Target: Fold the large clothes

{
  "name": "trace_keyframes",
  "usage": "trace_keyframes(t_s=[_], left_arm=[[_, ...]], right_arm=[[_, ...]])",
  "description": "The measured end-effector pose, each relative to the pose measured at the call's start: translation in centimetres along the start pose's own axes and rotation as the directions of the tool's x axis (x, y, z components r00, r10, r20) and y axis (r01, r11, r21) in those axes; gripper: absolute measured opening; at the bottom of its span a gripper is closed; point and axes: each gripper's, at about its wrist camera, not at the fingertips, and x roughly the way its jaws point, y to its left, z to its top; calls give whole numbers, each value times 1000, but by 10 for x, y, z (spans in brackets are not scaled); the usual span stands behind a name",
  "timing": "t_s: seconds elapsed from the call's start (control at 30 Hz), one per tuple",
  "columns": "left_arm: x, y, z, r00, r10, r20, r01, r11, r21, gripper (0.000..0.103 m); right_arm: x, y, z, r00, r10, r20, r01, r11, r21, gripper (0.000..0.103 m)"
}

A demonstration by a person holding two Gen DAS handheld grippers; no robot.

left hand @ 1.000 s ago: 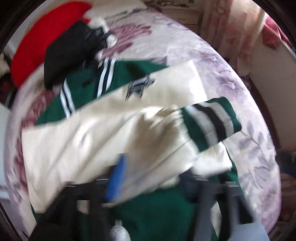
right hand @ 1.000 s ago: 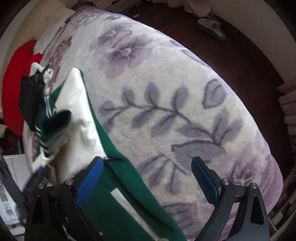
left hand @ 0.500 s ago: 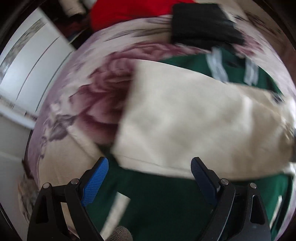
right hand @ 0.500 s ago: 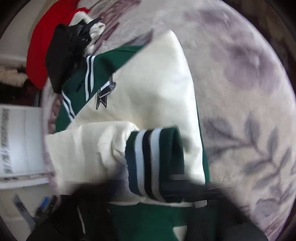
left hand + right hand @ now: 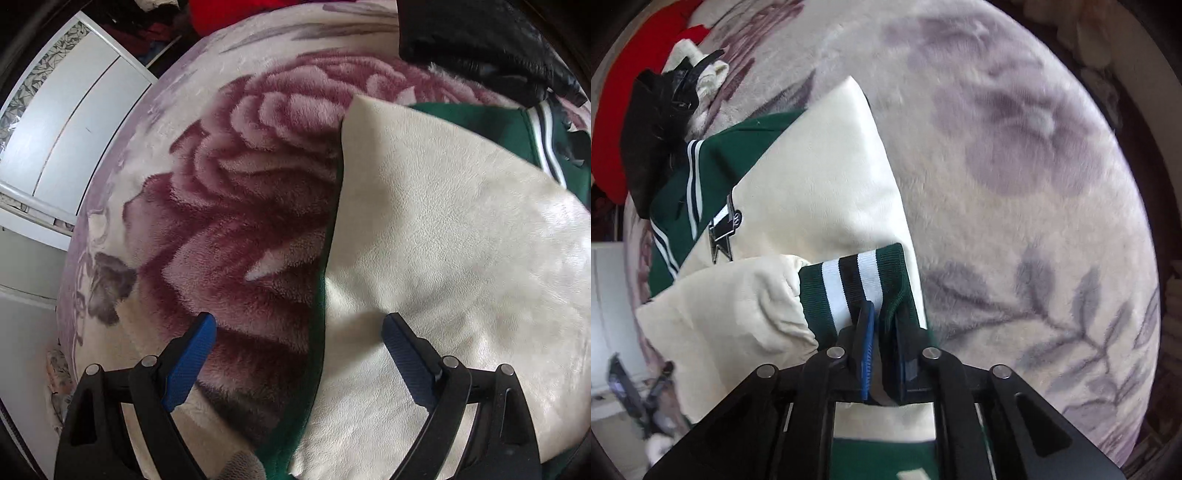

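A green and cream varsity jacket point(image 5: 812, 184) lies on a floral plush blanket point(image 5: 1015, 184), its cream sleeve folded across the body. My right gripper point(image 5: 882, 314) points down at the sleeve's striped green cuff point(image 5: 857, 284). Its blue pads pinch the cuff's edge while the jaws are opening. In the left wrist view my left gripper point(image 5: 299, 321) stands wide open above the jacket's point(image 5: 443, 258) left edge. One finger is over the blanket point(image 5: 240, 184) and the other over cream cloth, with nothing gripped.
A black garment point(image 5: 653, 129) lies past the jacket's collar, also in the left wrist view as the black garment point(image 5: 480, 37). Behind it is a red item point(image 5: 624, 92). A white cabinet point(image 5: 74, 110) stands beside the bed, where the blanket drops away.
The left gripper let go of the sleeve, swung to the jacket's left edge and opened wide. The right gripper moved from the hem to the striped cuff and closed on it.
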Motion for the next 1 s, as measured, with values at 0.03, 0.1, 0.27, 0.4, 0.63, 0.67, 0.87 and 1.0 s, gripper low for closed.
trace_keyframes(t_s=[0.03,0.1,0.27,0.4,0.63,0.67,0.87,1.0], left_arm=[[-10,3,-4,1000,-18,13,18,1000,2,93],[-37,10,-24,995,-98,17,98,995,0,93],[-104,9,-132,953,-291,-83,292,956,-1,93],[-112,-26,-237,840,-443,-313,455,890,-39,89],[-106,-106,-337,747,-517,-419,586,809,47,57],[-110,-111,-340,767,-505,-396,575,815,74,42],[-151,-89,-337,793,-560,-240,592,801,87,6],[-168,-63,-328,787,-588,-185,605,794,51,6]], right_arm=[[-7,-1,-3,1000,17,-1,-17,1000,8,41],[-27,-1,-20,999,49,-4,-49,999,-14,60],[-52,-14,-113,980,116,-160,-126,991,-54,61],[-55,-35,-189,964,64,-260,-89,992,-87,61],[-55,-101,-273,951,39,-306,-29,999,34,61],[-52,-106,-276,954,31,-298,-18,999,48,61],[-65,-153,-316,973,12,-230,23,988,150,61],[-70,-171,-330,977,43,-207,3,976,216,61]])
